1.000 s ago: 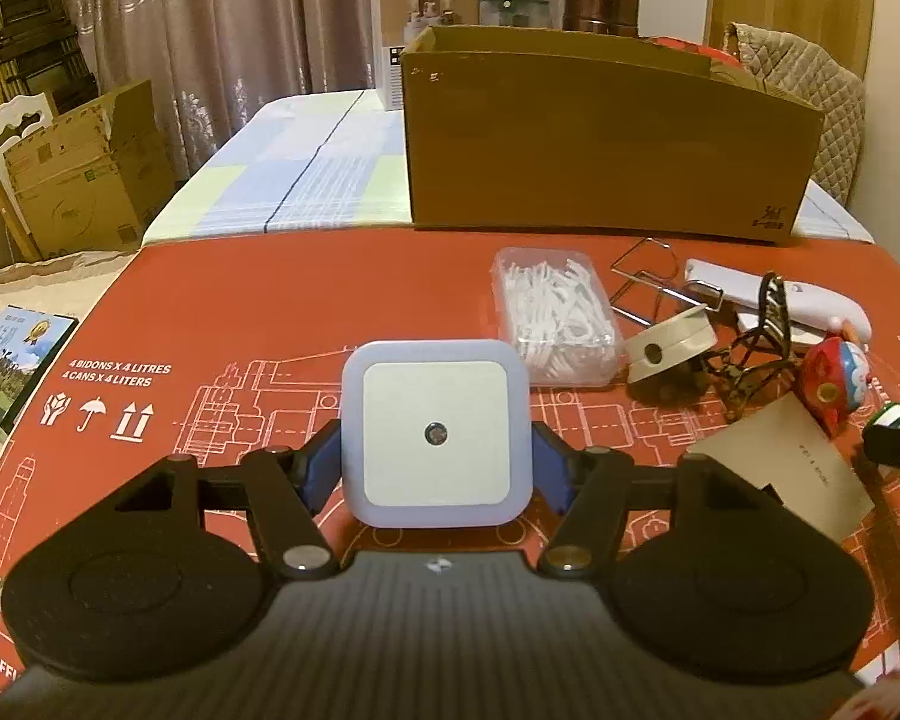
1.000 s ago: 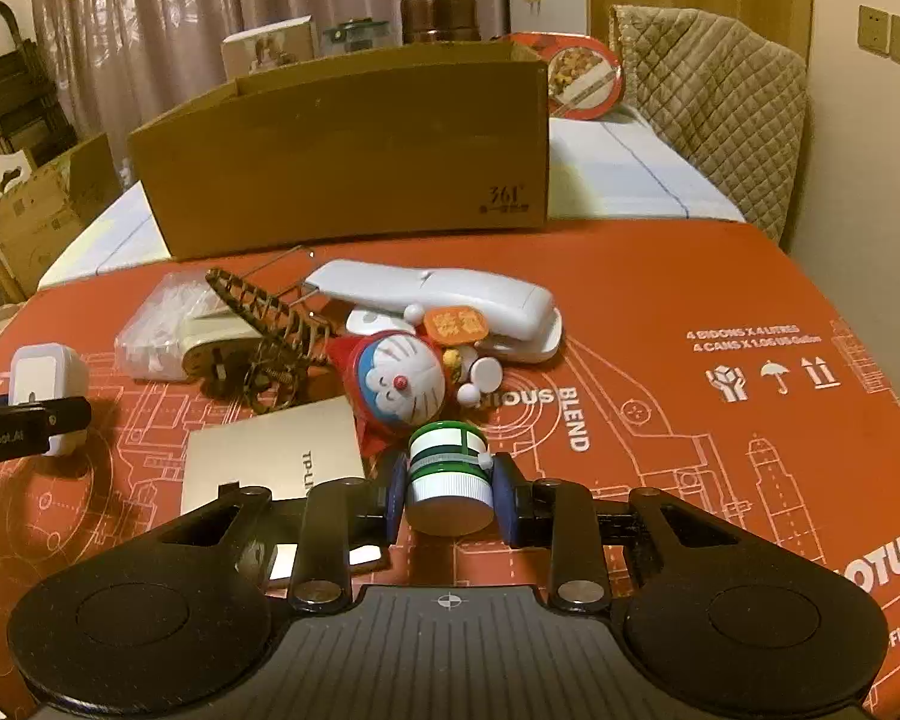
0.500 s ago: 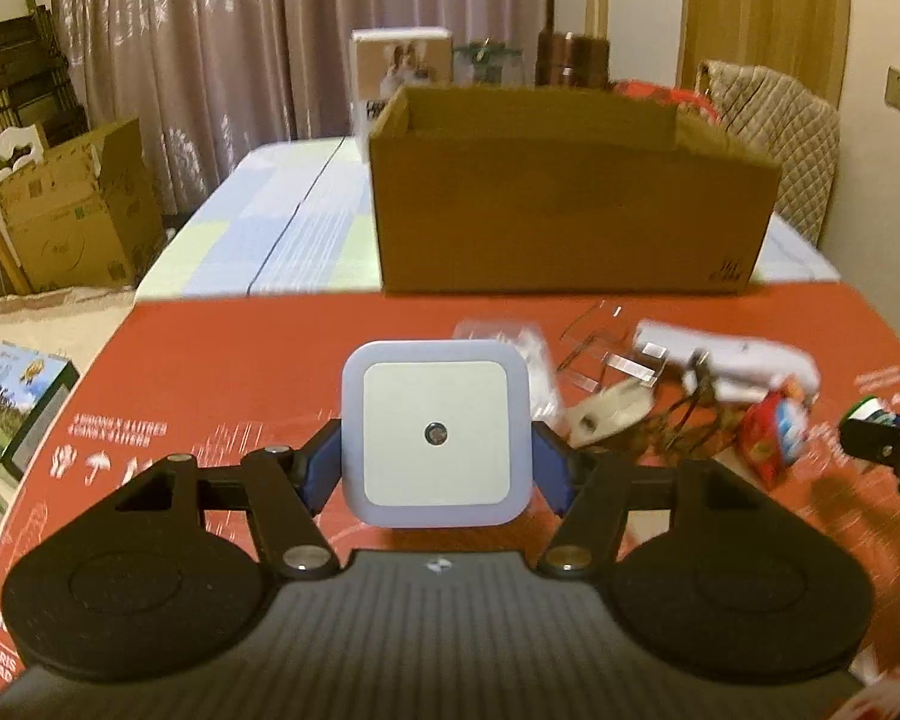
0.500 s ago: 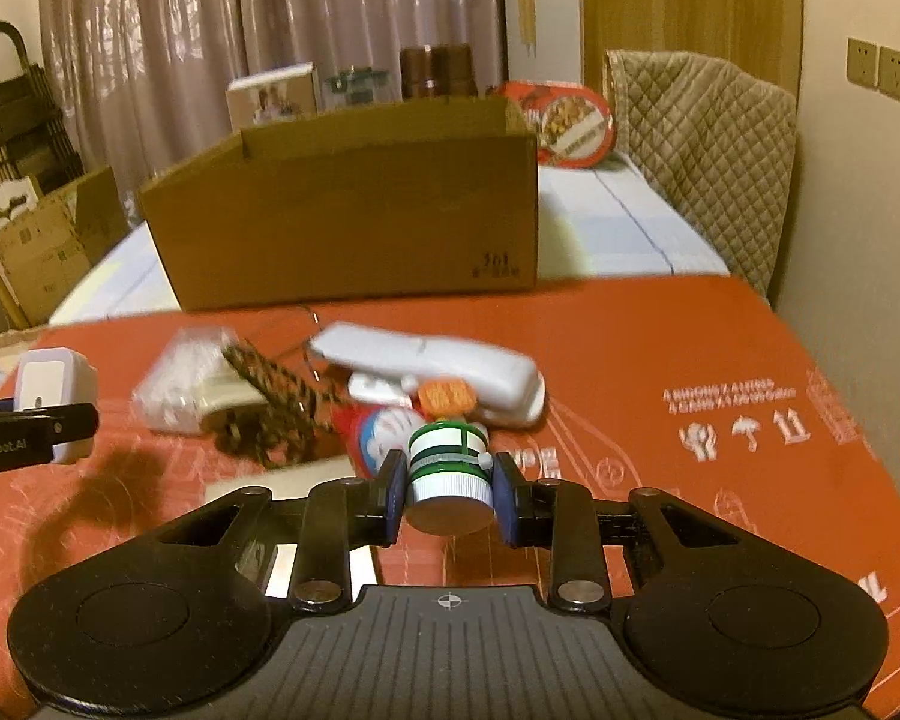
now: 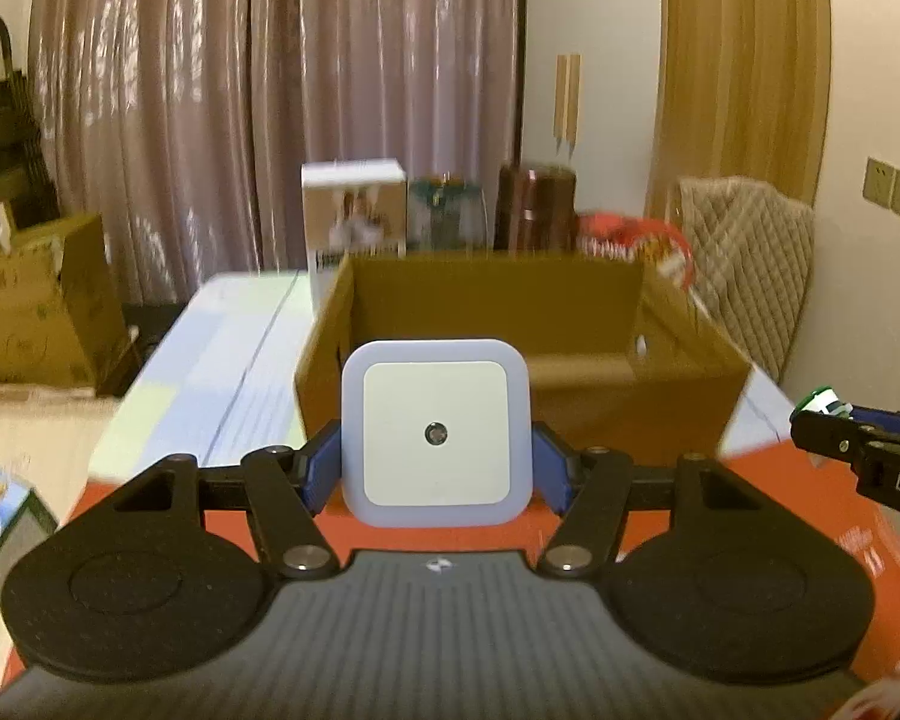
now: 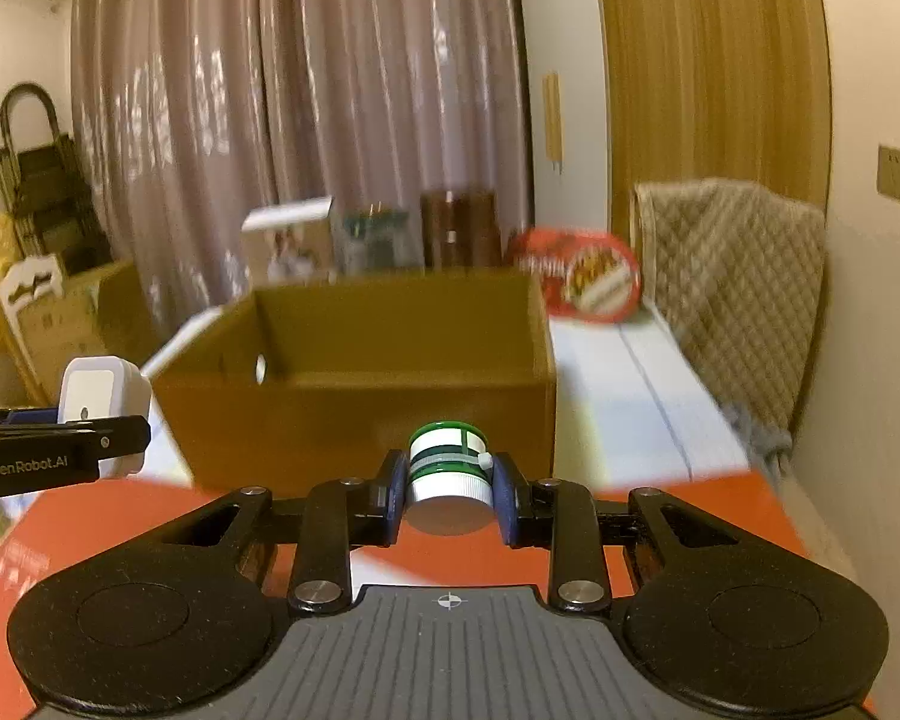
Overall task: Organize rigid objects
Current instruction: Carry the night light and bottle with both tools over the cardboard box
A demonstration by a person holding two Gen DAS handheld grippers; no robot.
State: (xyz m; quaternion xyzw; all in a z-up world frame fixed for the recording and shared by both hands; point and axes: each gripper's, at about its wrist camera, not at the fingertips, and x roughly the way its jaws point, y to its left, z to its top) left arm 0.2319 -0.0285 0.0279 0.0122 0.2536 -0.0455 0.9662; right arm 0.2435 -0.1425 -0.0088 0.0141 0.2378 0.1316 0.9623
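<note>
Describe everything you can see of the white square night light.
The night light is a flat, rounded square of smooth white plastic with a pale bluish rim and a small dark sensor at its centre. It faces the camera upright, clamped at both sides by the left gripper, held above the red mat before the open box.

My left gripper (image 5: 437,463) and right gripper (image 6: 450,495) look alike: black linkages, silver screws, blue pads (image 5: 321,471), ribbed grey bodies.
</note>
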